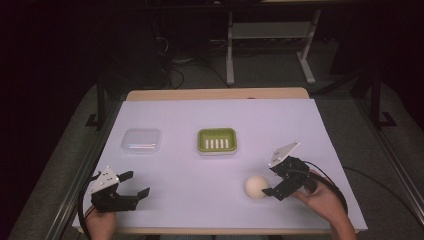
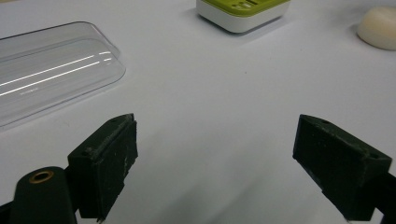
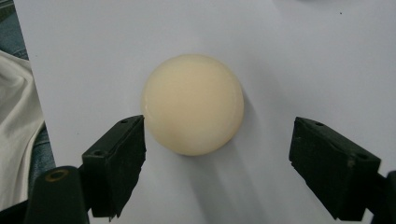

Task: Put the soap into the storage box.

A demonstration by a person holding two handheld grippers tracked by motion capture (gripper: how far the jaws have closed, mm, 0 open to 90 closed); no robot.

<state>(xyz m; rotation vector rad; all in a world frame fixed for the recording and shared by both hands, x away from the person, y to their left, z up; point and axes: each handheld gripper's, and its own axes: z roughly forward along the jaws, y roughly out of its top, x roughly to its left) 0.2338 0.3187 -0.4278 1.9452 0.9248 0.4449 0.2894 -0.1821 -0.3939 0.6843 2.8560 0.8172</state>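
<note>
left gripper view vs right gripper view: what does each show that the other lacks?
Left gripper view: clear plastic lid, green soap dish, and its own open left tool over bare white table cover.
Right gripper view: the open right tool lined up just short of the soap, plus light fabric past the table edge.
Both: the round cream soap, at the left view's far corner.

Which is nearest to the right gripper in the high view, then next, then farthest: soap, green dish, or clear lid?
1. Round soap, just left of the right gripper.
2. Green soap dish, mid-table, farther back.
3. Clear lid, far left.
</note>
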